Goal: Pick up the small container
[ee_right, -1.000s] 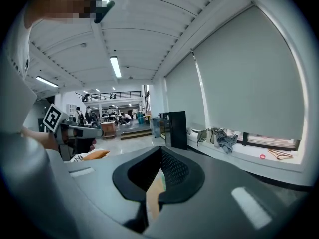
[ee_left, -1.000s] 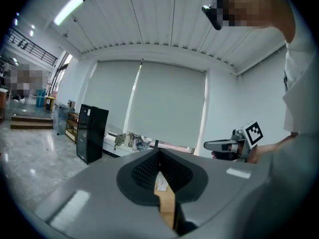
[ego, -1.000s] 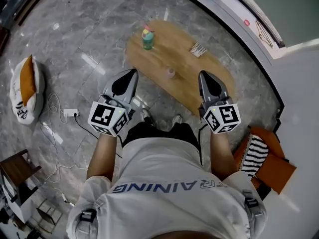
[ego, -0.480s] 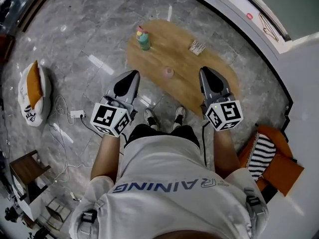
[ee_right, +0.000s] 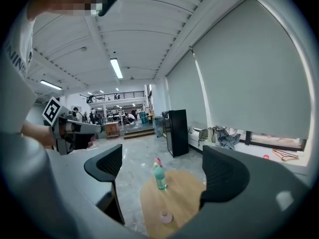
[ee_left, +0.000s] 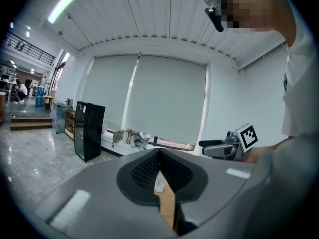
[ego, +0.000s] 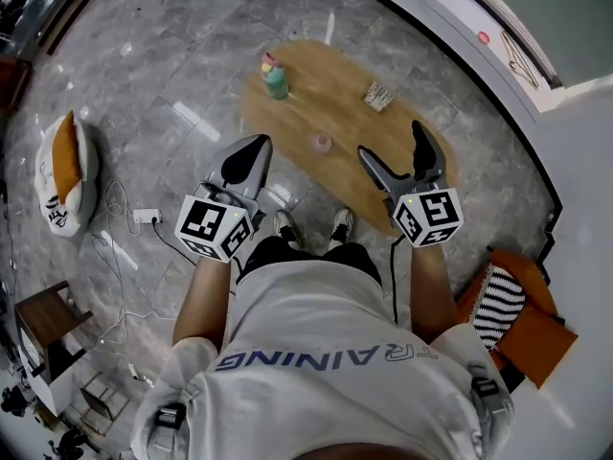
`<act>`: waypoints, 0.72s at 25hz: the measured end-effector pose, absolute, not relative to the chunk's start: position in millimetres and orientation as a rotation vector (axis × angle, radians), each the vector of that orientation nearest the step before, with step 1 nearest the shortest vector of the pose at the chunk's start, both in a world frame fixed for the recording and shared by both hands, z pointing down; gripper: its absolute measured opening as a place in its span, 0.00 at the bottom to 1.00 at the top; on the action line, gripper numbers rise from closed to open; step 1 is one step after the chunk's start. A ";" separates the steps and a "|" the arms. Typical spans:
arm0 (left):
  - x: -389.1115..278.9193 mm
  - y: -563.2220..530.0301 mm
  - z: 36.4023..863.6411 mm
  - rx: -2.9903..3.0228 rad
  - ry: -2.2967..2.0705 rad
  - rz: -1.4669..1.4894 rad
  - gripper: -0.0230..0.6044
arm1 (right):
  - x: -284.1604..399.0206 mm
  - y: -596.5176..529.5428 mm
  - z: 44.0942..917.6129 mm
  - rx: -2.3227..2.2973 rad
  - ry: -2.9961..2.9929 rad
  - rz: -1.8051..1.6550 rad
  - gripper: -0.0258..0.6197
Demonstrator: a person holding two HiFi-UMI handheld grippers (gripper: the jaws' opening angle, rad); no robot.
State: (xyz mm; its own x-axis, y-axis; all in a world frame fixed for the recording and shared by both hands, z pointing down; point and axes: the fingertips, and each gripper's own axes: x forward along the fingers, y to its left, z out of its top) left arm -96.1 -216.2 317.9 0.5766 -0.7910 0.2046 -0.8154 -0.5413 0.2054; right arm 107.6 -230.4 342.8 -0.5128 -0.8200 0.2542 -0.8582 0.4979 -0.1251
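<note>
Wooden table [ego: 316,89] | small container [ego: 323,143] left of right claw [ego: 394,146] | jaws just opened wide, empty

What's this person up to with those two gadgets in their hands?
A person stands at an oval wooden table, holding a two-jaw gripper in each hand. The right gripper has just been opening its jaws, with nothing between them, and points toward the small container on the table. The left gripper is shut and empty. Nothing is picked up yet.

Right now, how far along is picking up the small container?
Done: the right tool has just been opening its jaws, nothing between them. In hand: nothing; the left tool is shut. Remaining: reach the small container, sitting untouched on the wooden table, close on it, lift.
</note>
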 end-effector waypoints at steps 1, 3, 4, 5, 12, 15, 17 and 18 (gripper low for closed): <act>-97.1 -216.5 318.3 2.528 -1.328 0.125 0.04 | 105.4 -231.0 344.8 1.441 -2.577 0.357 0.85; -99.5 -217.1 321.1 2.516 -1.336 0.125 0.04 | 100.0 -232.5 349.2 1.411 -2.580 0.367 0.90; -100.9 -217.8 322.9 2.511 -1.340 0.125 0.04 | 97.3 -233.7 351.4 1.397 -2.580 0.370 0.92; -102.1 -218.9 324.6 2.506 -1.343 0.126 0.04 | 94.9 -235.2 353.8 1.384 -2.578 0.374 0.93; -106.3 -227.7 343.2 2.441 -1.397 0.140 0.04 | 86.1 -244.7 396.1 1.267 -2.534 0.459 0.91; -105.5 -227.9 358.0 2.424 -1.407 0.176 0.04 | 80.0 -248.5 435.1 1.212 -2.498 0.520 0.91; -106.0 -227.7 373.9 2.402 -1.413 0.199 0.04 | 74.8 -249.9 463.8 1.179 -2.470 0.561 0.91; -106.7 -227.9 383.6 2.384 -1.416 0.209 0.04 | 72.0 -250.9 478.1 1.165 -2.457 0.577 0.91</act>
State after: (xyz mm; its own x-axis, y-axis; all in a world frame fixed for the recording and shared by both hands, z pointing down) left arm -106.7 -227.9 383.6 0.4872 -0.8184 0.3046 -0.8715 -0.4335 0.2293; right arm 72.0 -250.9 478.1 -0.5957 -0.6433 0.4810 -0.7901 0.5770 -0.2068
